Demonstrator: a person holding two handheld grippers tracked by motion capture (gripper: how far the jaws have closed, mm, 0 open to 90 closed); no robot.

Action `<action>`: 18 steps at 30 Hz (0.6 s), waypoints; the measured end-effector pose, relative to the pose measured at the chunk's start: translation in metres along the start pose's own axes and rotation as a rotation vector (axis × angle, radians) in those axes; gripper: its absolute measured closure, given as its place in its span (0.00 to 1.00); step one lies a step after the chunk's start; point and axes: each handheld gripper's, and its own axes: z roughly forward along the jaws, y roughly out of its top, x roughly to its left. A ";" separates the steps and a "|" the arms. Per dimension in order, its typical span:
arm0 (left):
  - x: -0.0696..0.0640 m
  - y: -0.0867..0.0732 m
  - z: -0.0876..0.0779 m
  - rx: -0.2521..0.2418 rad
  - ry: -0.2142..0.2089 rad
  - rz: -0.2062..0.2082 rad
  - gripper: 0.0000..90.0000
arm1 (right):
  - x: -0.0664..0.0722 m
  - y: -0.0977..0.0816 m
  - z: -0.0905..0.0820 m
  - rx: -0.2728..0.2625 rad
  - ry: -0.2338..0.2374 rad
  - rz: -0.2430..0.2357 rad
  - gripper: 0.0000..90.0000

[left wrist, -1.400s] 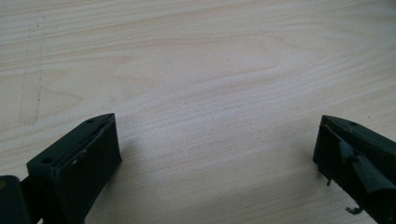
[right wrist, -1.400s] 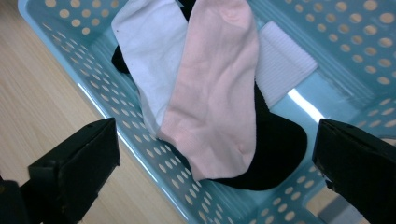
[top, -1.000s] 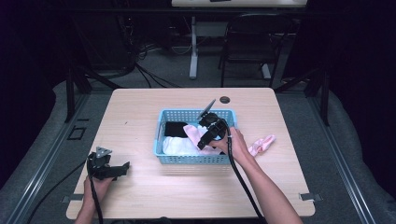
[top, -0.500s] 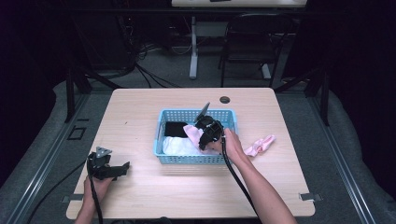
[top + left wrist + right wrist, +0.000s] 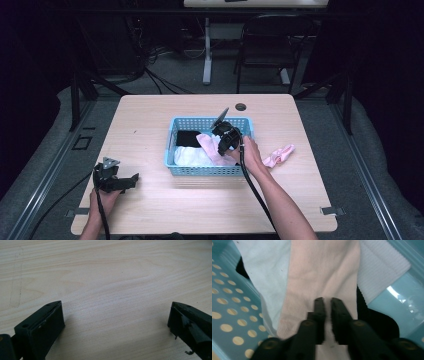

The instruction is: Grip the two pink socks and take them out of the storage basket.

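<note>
A blue perforated basket [image 5: 200, 170] sits mid-table with a pink sock [image 5: 207, 142] lying over a white cloth [image 5: 192, 157] and a black cloth [image 5: 187, 138]. My right gripper [image 5: 221, 149] points down into the basket. In the right gripper view its jaws have just been closing, and my right gripper [image 5: 327, 301] is now shut on the pink sock [image 5: 322, 272], which is pinched between the pads. Near the table's front left corner, my left gripper [image 5: 132, 181] rests low. It stands open over bare wood in the left gripper view [image 5: 116, 312].
A second pink sock [image 5: 279, 155] lies on the table right of the basket. A round cable hole [image 5: 241, 107] sits near the far edge. White ribbed fabric [image 5: 379, 265] and the basket wall [image 5: 229, 302] crowd close around the right jaws.
The right gripper has shifted slightly left and down onto the pink sock in the basket. The left hand and its gripper have stayed where they were.
</note>
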 end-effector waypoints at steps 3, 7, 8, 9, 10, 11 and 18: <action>0.000 0.000 0.000 0.000 0.000 0.000 0.01 | 0.001 0.003 0.002 0.014 0.016 -0.001 0.40; 0.000 0.000 0.000 0.000 0.000 0.001 0.01 | 0.004 0.004 0.007 0.006 0.021 0.000 0.21; 0.000 0.000 0.000 0.000 0.000 0.000 0.01 | 0.005 0.005 0.007 0.016 0.027 -0.005 0.16; 0.000 0.000 0.000 0.000 0.000 0.000 0.01 | 0.006 0.006 0.008 0.031 0.020 -0.018 0.18; 0.000 0.000 0.000 0.000 0.000 0.000 0.01 | 0.006 0.006 0.008 0.031 0.020 -0.018 0.18; 0.000 0.000 0.000 0.000 -0.001 0.001 0.01 | 0.007 0.008 0.010 0.051 -0.008 -0.026 0.22; 0.000 0.000 0.000 0.000 -0.001 0.001 0.01 | 0.000 0.008 0.011 0.034 -0.041 0.019 0.43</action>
